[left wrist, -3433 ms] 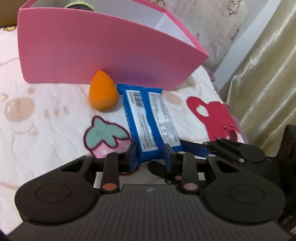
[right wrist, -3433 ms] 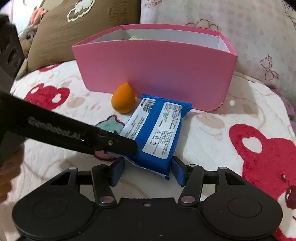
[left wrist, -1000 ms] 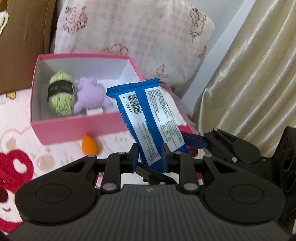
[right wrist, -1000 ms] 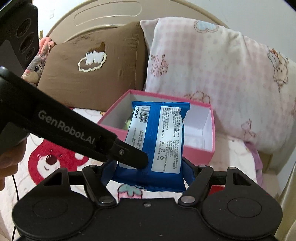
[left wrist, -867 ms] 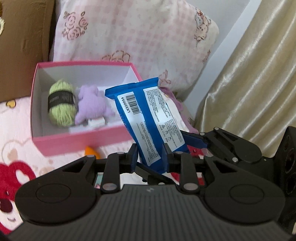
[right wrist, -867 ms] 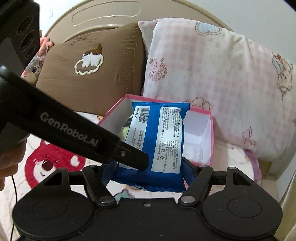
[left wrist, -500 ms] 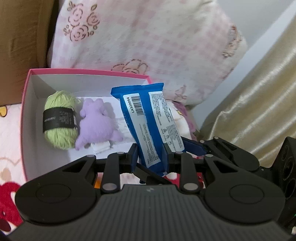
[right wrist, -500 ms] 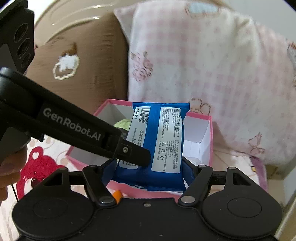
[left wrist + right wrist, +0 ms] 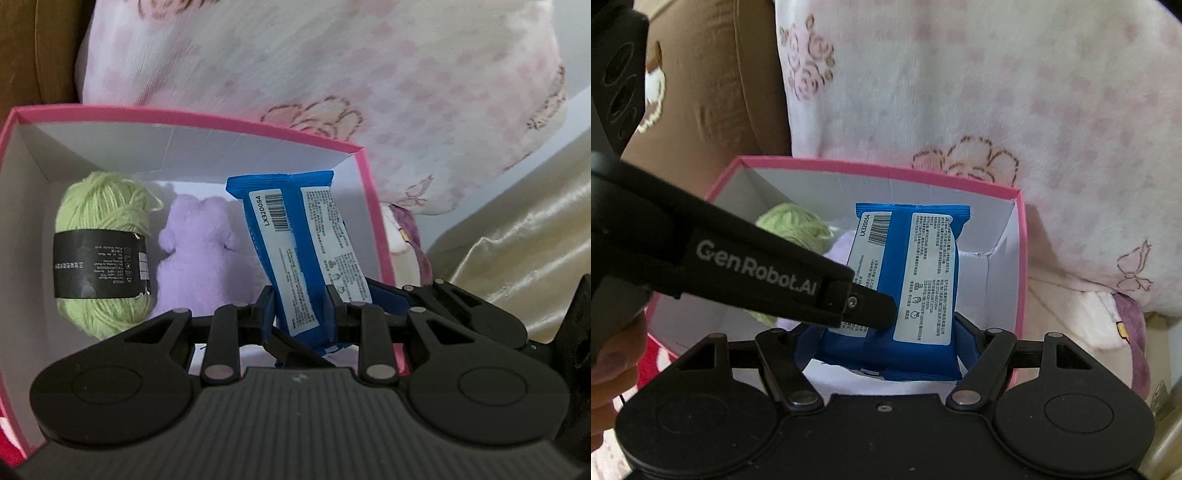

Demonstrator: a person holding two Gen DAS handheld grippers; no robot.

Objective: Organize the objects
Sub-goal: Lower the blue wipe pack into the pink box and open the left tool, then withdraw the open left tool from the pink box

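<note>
A blue wipes packet (image 9: 295,251) hangs upright over the right part of an open pink box (image 9: 184,118). My left gripper (image 9: 301,306) is shut on the packet's lower end, pinching it front to back. My right gripper (image 9: 886,347) is shut across the width of the same packet (image 9: 916,280), its blue pads pressing on both side edges. Inside the box (image 9: 871,171) lie a green yarn ball (image 9: 99,251) with a black label and a purple plush toy (image 9: 203,251), both left of the packet. The packet's bottom edge is hidden behind the fingers.
A pink flowered pillow (image 9: 332,74) leans right behind the box, and a brown pillow (image 9: 709,92) stands to its left. A gold curtain (image 9: 517,229) hangs at the right. A person's hand (image 9: 613,354) holds the left gripper.
Both grippers have carried the packet forward and a little down, from in front of the box to above its inside. The orange sponge has dropped out of view.
</note>
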